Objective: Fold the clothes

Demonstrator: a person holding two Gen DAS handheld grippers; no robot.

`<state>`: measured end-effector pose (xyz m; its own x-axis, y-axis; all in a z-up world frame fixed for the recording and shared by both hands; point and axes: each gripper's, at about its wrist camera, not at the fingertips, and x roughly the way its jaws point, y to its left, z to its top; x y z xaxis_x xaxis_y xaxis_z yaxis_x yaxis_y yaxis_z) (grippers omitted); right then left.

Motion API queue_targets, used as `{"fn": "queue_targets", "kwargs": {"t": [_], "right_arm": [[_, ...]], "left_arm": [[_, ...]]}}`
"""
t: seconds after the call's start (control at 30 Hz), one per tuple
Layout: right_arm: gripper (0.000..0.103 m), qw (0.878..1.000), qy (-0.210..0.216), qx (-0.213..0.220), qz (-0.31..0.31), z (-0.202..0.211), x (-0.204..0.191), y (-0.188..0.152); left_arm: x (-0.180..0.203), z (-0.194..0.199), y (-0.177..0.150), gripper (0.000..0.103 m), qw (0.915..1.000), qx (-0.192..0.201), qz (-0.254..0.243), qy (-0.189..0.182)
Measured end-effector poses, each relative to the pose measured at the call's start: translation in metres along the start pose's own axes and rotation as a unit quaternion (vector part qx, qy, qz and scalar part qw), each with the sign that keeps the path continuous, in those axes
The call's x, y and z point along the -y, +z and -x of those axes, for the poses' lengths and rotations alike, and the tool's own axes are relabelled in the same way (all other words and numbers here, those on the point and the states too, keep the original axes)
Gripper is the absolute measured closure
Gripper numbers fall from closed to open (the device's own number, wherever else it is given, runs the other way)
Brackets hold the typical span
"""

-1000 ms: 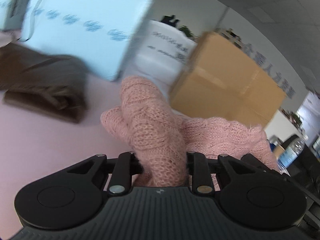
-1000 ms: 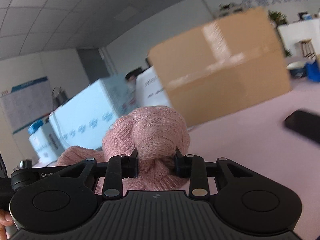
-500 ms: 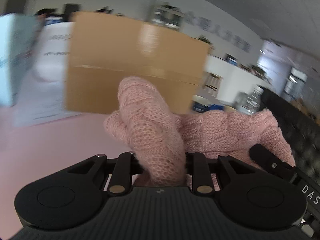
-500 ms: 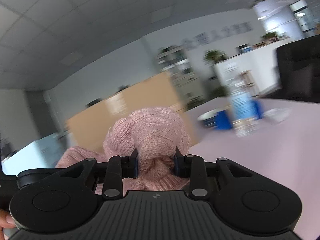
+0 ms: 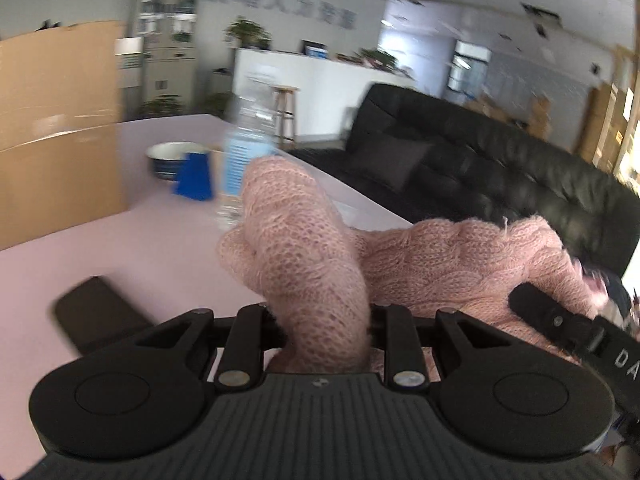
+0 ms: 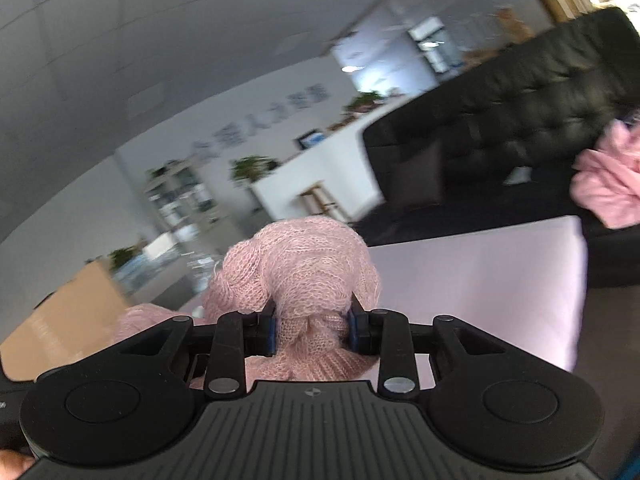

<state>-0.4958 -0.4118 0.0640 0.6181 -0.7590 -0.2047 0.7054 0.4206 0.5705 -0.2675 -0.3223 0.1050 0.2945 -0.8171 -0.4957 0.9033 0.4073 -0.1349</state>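
Clearly, the pink sweater [image 5: 304, 264] is not folded yet: you hold it up in the air with both claws, and no neat fold is visible anywhere on it. I judge that the folding itself is still in front of you, since the garment must first come down flat on the table [image 5: 132, 248].

The sweater is a loose, open knit in soft pink, with a cable pattern on the part that hangs between your two hands. It is fluffy and thin, so I expect it to stretch and sag easily. In the left wrist view a thick bunch of it rises out of the left claw [image 5: 326, 332], whose jaws are clamped on this bunch. The rest of the fabric runs to the right of that view, toward the black body of your other tool. In the right wrist view the right claw [image 6: 312, 330] is also clamped on a gathered knot of the knit, with the blue pads pressing it from both sides.

Below the sweater lies the pale pink table. On it, in the left view, you have a dark flat phone [image 5: 96, 316] near the claw, and farther away a water bottle [image 5: 244, 160], a blue cup [image 5: 194, 176] and a bowl [image 5: 170, 154]. A big cardboard box [image 5: 60, 140] stands at the left. Behind the table there is a black sofa [image 5: 500, 160], and another pink garment [image 6: 608, 176] lies on it.
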Motion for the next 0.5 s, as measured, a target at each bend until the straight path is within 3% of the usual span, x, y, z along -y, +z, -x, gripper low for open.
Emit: {"fn": "queue_targets", "kwargs": {"t": [0.1,0.23,0.33,0.4,0.5], "right_arm": [[0.075,0.999,-0.033,-0.017,-0.022,-0.012,0.044,-0.001],[0.072,0.998,-0.052,-0.039,-0.018,-0.031,0.064,-0.018],[0.063,0.998,-0.049,-0.042,0.0,-0.039,0.069,-0.033],[0.053,0.998,-0.052,-0.039,0.017,-0.037,0.07,-0.035],[0.046,0.998,-0.04,-0.027,0.026,-0.036,0.067,-0.03]], "left_arm": [[0.022,-0.018,-0.013,0.082,0.9998,-0.018,-0.011,-0.004],[0.039,-0.046,-0.03,0.078,0.9985,-0.05,-0.021,0.005],[0.035,-0.061,-0.038,0.051,0.9981,-0.056,-0.001,0.027],[0.026,-0.064,-0.039,0.013,0.9976,-0.053,-0.005,0.044],[0.011,-0.064,-0.036,0.012,0.9978,-0.047,0.005,0.045]]}}
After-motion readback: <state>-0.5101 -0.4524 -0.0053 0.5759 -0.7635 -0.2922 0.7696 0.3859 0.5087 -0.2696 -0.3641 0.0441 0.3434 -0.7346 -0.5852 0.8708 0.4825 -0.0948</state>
